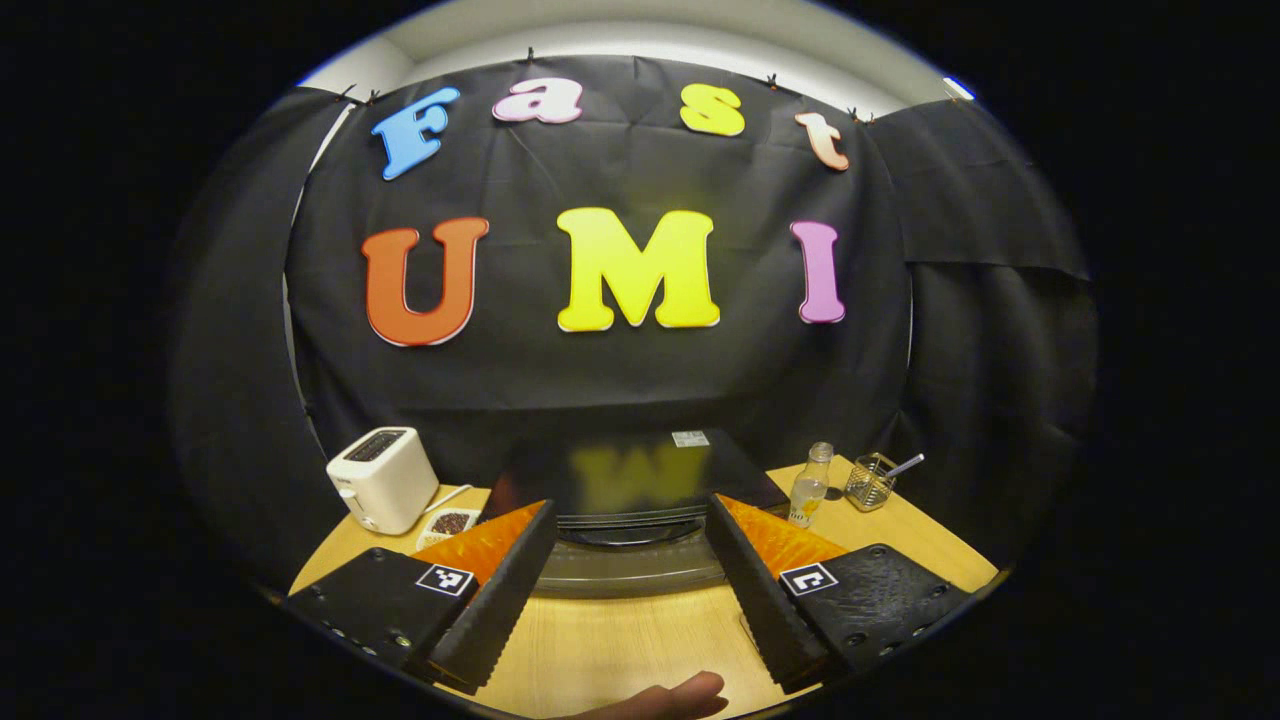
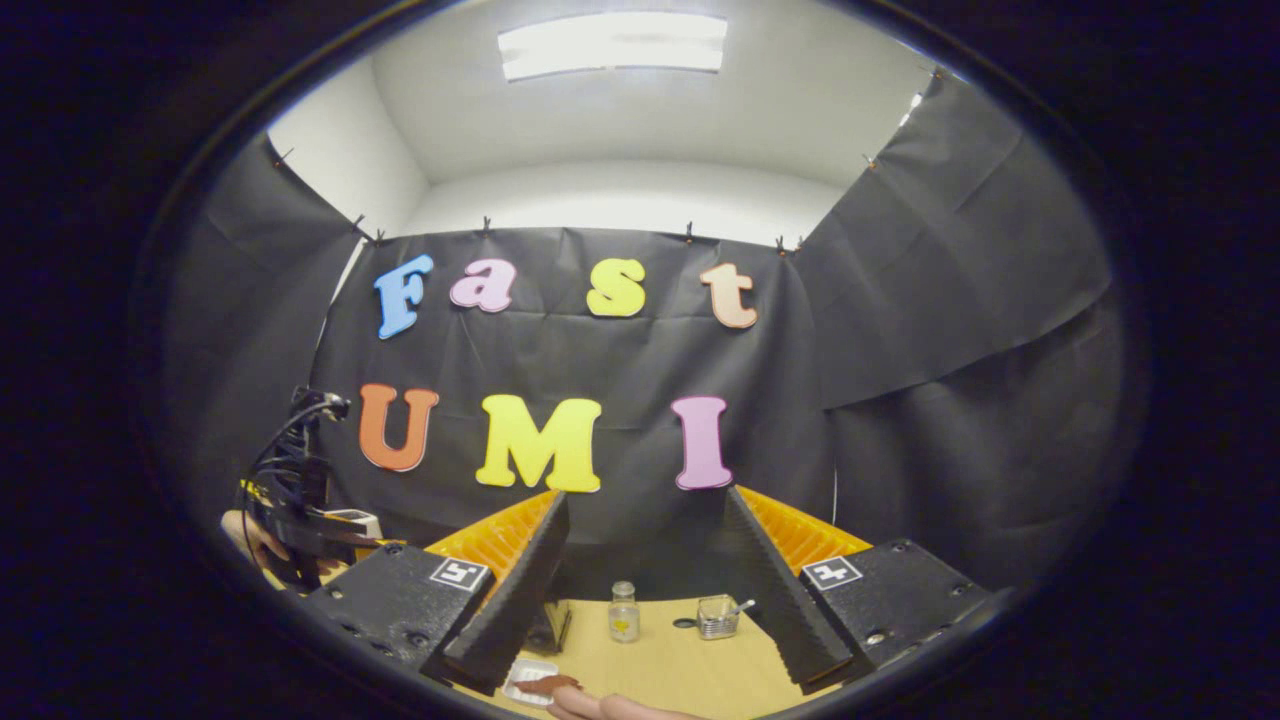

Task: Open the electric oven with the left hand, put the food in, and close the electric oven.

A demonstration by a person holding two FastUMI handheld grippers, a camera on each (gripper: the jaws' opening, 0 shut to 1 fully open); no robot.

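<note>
Left gripper view: my left gripper [image 1: 632, 560], ribbed black fingers spread wide, faces the glossy black electric oven [image 1: 630, 490] on the pale wooden table [image 1: 620, 650], white toaster [image 1: 383, 480] beside. Right gripper [image 2: 645, 585] gapes too; brown food on a small white tray [image 2: 530, 682] below.

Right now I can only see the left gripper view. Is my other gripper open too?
Observer: Yes, the right gripper is open, with a wide gap.
Operator: Is any food near it?
Observer: A small white tray with something brown on it lies by the lower end of its left finger.
Operator: Can you see my left gripper from there?
Observer: Yes, the left gripper sits at the far left of the right gripper view, with black cables on it, and a hand holds it.
</note>
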